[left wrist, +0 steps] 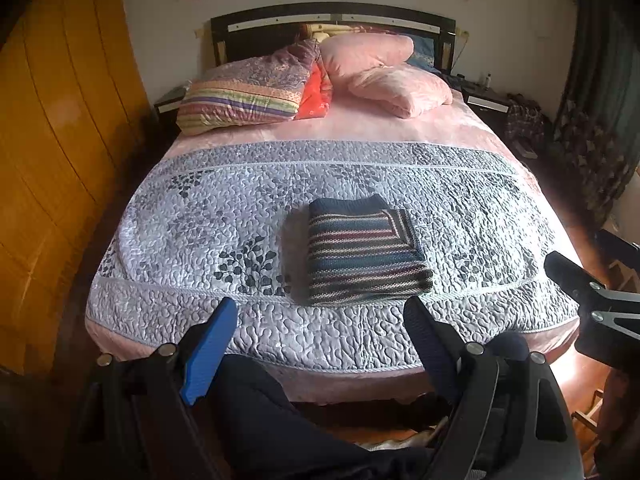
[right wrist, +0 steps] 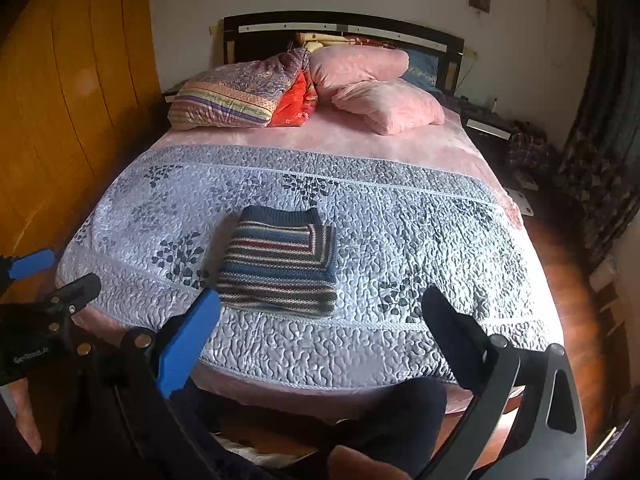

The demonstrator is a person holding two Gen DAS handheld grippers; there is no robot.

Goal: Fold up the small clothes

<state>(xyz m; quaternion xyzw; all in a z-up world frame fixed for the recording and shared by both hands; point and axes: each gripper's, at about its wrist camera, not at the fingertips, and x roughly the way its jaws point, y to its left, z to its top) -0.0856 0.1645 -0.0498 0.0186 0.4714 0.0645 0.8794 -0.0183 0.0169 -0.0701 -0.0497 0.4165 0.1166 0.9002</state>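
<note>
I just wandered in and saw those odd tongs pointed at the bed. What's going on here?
A person is folding small clothes using a hand-held gripper in each hand. A striped knit sweater lies folded into a neat rectangle on the quilted bedspread, near the foot of the bed. Both the left gripper and the right gripper are open, hanging back from the bed and touching nothing. Pillows are piled by the headboard.
</note>
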